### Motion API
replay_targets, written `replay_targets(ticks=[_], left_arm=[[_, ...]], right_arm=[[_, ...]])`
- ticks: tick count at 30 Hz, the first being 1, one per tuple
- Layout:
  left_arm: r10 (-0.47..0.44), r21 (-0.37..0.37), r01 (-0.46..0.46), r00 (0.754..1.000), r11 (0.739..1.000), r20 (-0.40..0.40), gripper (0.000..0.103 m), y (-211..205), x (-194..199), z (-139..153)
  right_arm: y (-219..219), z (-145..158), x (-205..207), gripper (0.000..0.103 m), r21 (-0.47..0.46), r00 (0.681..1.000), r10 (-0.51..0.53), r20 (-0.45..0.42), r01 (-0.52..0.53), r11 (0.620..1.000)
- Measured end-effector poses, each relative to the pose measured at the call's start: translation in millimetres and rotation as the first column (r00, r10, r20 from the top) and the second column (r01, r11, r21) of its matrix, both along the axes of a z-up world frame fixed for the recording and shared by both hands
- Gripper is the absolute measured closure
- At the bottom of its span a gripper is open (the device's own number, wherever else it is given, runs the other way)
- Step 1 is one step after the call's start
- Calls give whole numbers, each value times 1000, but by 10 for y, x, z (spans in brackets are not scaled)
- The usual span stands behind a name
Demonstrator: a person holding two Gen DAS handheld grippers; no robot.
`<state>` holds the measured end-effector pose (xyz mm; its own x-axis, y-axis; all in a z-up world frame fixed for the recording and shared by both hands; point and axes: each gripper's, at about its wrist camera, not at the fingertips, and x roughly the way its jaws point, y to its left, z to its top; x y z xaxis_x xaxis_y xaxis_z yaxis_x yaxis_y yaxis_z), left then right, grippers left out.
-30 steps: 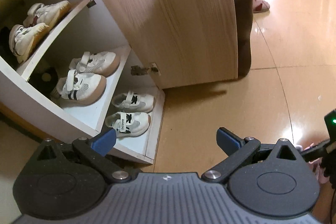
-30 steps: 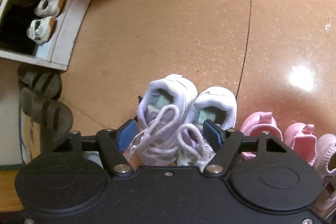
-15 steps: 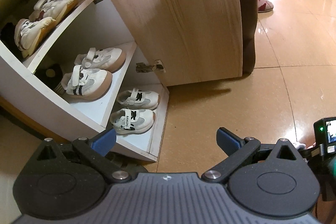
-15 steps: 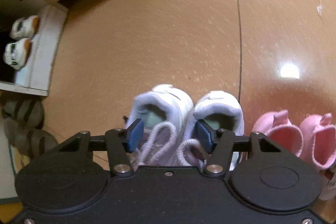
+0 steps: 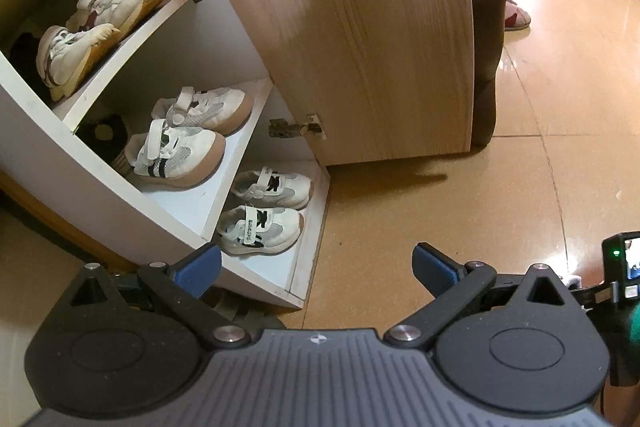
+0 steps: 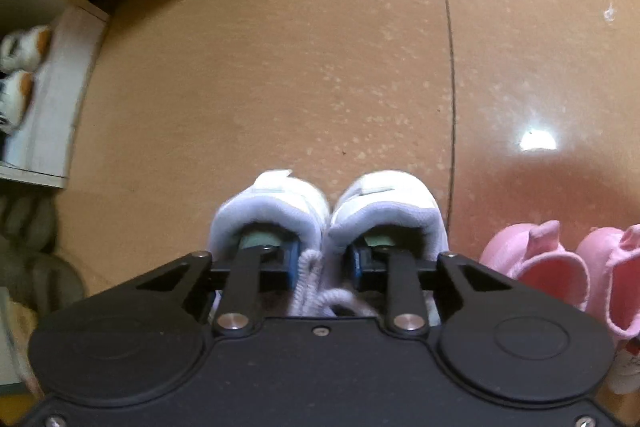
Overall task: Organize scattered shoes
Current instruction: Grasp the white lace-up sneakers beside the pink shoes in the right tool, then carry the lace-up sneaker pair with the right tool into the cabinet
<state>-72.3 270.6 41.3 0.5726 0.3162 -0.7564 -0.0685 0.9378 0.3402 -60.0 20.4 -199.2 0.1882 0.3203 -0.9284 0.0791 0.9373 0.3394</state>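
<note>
My right gripper (image 6: 322,261) has just been closing, one finger inside each white sneaker (image 6: 326,211), pinching their inner walls together on the floor (image 6: 280,87). My left gripper (image 5: 316,267) stays wide, empty, near the cabinet (image 5: 256,227). One shoe may slip if the pinch is shallow.

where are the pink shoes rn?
Right wrist view, lower right: the pink shoes stand on the floor immediately right of the white sneakers, whose inner collars the right gripper pinches together.
</note>
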Motion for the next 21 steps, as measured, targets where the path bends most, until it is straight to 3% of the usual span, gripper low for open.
replay_targets(ticks=[4, 11, 16, 21], left_arm=[[-5, 9, 5, 1000, 1000, 24, 1, -79, 27, 57], [54, 11, -56, 990, 998, 129, 1, -76, 24, 283], [102, 4, -106, 967, 994, 232, 1, 3, -31, 459], [151, -25, -154, 908, 988, 391, 1, 103, -169, 686]], right_arm=[[-43, 209, 24, 80, 72, 999, 2, 50, -6, 997], [55, 932, 171, 80, 198, 970, 79, 232, -127, 972], [149, 1577, 344, 80, 260, 912, 124, 390, -238, 936], [260, 2308, 581, 80, 276, 828, 164, 536, -355, 893]])
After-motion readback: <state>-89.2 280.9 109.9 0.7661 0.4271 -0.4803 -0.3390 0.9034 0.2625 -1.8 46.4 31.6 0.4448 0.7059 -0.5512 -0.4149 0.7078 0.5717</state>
